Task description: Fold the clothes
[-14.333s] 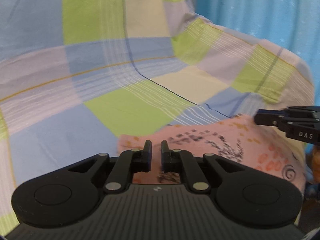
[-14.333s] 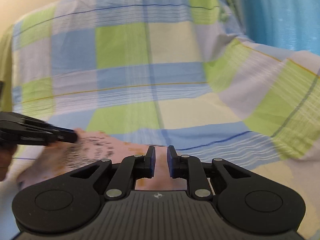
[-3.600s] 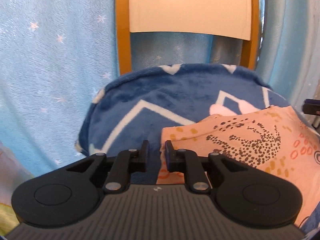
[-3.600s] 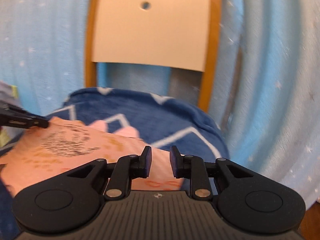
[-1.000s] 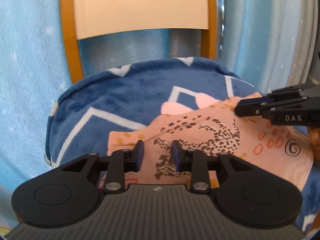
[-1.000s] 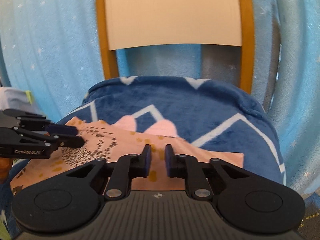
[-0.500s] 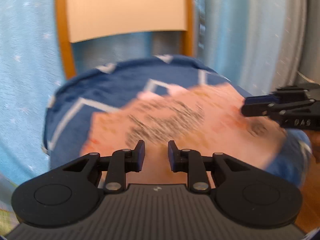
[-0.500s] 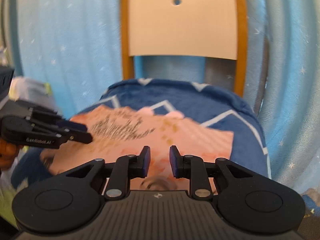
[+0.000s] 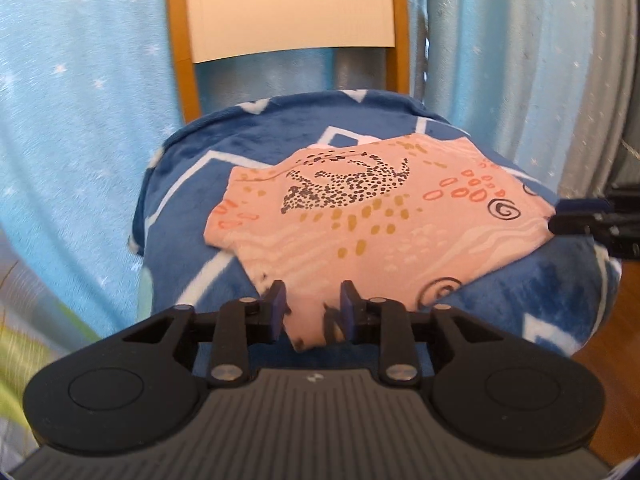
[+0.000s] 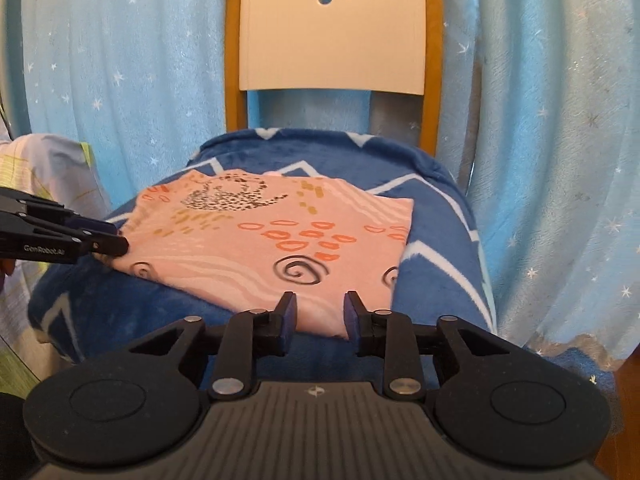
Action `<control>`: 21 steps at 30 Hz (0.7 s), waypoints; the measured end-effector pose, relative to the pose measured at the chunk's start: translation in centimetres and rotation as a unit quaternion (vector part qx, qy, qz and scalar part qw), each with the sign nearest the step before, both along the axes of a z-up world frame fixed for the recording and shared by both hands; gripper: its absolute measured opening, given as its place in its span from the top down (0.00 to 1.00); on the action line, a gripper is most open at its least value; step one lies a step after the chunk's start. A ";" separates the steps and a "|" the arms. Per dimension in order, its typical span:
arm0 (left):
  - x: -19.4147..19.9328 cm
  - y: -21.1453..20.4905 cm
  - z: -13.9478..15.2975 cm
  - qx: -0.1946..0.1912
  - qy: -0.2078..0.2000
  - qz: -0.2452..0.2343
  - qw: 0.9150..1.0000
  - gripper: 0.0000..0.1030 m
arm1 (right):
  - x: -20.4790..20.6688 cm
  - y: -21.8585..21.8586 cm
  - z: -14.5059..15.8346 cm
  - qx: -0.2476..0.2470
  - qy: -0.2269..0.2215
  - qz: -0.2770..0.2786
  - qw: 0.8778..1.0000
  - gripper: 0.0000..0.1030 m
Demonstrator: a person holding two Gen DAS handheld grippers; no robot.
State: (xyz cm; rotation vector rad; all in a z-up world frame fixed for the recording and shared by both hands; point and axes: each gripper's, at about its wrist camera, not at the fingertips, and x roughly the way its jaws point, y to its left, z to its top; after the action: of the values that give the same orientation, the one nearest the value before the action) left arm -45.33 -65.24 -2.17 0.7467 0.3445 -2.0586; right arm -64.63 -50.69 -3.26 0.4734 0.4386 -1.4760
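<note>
A folded pink garment (image 9: 384, 216) with black dots, orange marks and spirals lies flat on a dark blue blanket (image 9: 248, 152) that covers a chair seat. My left gripper (image 9: 311, 307) is open at the garment's near corner; a slack tip of cloth hangs between its fingers. In the right wrist view the same garment (image 10: 272, 236) shows, and my right gripper (image 10: 319, 312) is open with the garment's near edge between its fingers. Each gripper shows in the other's view, the right gripper (image 9: 560, 218) and the left gripper (image 10: 114, 242), both at the garment's edges.
The chair's cream backrest (image 10: 332, 28) with an orange wooden frame stands behind the seat. Light blue starred curtains (image 10: 120, 80) hang all around. A checked sheet (image 10: 44, 168) lies at the far left. Wooden floor (image 9: 624, 320) shows at the right.
The garment has come from the checked sheet to the blue blanket on the chair. Within the last half second both grippers opened wider and the garment settled flat.
</note>
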 end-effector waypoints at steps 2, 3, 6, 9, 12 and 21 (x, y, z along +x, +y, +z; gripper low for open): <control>-0.1 1.1 -0.3 -0.001 -0.001 0.009 1.000 0.66 | 1.1 1.0 -0.4 0.000 0.005 -0.017 1.000 0.52; -0.2 1.6 -0.5 -0.001 -0.003 0.012 1.000 0.62 | 1.4 1.2 -0.7 0.002 0.006 -0.028 1.000 0.47; -0.4 2.7 -1.1 0.001 -0.012 0.021 1.000 0.59 | 1.8 1.7 -1.7 0.012 -0.004 -0.066 0.998 0.47; -0.3 3.7 -1.5 0.002 -0.004 0.031 0.999 0.55 | 2.1 2.0 -2.5 0.020 -0.016 -0.094 0.995 0.35; -0.4 4.2 -1.9 0.004 0.001 0.031 1.000 0.41 | 2.9 1.8 -3.3 0.024 -0.003 -0.096 0.995 0.22; -2.0 4.4 -2.9 -0.003 -0.009 0.022 1.000 0.13 | 3.9 1.2 -4.4 0.019 0.024 -0.134 0.990 0.01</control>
State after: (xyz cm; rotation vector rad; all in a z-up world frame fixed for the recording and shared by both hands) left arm -47.34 -60.82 -5.04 0.7465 0.3423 -2.0090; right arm -60.73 -49.52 -7.64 0.5442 0.4543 -1.7437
